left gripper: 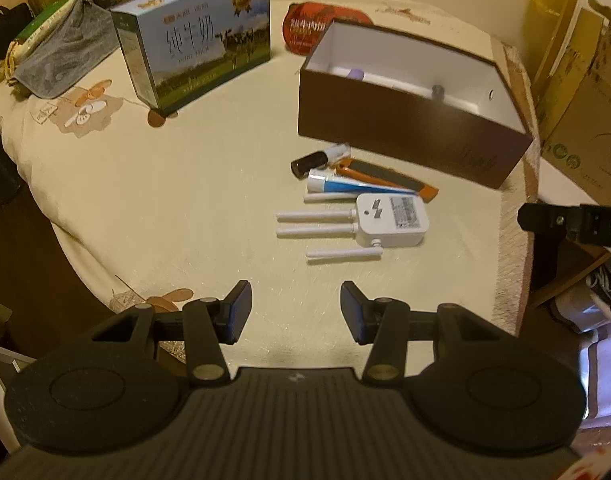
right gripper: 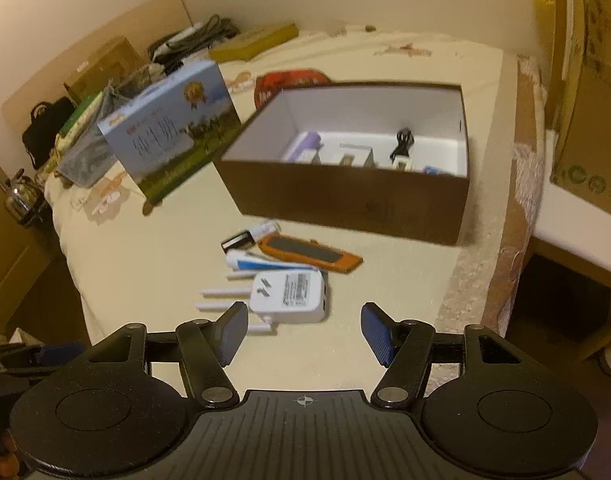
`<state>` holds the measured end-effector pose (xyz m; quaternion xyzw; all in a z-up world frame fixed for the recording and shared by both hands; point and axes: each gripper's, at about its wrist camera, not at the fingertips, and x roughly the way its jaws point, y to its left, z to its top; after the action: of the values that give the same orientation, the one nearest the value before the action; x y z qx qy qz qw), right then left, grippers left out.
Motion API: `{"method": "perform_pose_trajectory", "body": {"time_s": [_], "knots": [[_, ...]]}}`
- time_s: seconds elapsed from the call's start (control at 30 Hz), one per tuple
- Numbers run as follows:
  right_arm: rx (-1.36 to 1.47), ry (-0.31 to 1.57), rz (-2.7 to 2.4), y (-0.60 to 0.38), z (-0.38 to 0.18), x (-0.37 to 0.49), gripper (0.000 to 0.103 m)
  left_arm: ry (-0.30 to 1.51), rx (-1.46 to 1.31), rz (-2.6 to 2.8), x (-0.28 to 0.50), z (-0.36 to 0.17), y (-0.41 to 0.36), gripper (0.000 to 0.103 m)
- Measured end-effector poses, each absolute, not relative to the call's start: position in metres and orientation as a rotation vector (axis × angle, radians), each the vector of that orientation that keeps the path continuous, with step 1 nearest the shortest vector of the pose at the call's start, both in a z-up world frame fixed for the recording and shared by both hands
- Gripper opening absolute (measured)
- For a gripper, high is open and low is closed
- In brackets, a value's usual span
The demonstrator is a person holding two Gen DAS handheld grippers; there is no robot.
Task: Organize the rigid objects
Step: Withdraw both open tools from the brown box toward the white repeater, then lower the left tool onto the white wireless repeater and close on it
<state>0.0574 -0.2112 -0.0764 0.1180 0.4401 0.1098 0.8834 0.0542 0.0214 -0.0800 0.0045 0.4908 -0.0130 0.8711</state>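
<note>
A white plug-in router [left gripper: 389, 219] [right gripper: 291, 292] with several stick antennas lies on the cream cloth. Beyond it lie a blue-and-white tube [left gripper: 345, 185] [right gripper: 265, 263], an orange case with a dark face [left gripper: 385, 174] [right gripper: 309, 254], and a small black-and-white item [left gripper: 317, 158] [right gripper: 247, 237]. Behind them stands an open brown box [left gripper: 409, 140] [right gripper: 345, 204] with white walls and small items inside. My left gripper [left gripper: 296, 307] hovers open and empty, short of the router. My right gripper [right gripper: 304, 330] is open and empty just in front of the router.
A blue milk carton [left gripper: 201, 40] [right gripper: 173, 128] stands at the back left, a red pouch [left gripper: 305, 28] [right gripper: 281, 80] behind the brown box. Grey cloth [left gripper: 61, 52] and clutter fill the far left. Cardboard boxes [left gripper: 581, 92] stand at the right past the table edge [left gripper: 521, 232].
</note>
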Motion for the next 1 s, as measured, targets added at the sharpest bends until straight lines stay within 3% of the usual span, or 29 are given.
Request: {"method": "perform_pose_trajectory", "body": {"time_s": [1.0], "knots": [[0.323,1.077,0.067,-0.266,-0.187,0.137,0.06,1.115,0.107,-0.133,0.141,-0.189,-0.057,0.045]]}}
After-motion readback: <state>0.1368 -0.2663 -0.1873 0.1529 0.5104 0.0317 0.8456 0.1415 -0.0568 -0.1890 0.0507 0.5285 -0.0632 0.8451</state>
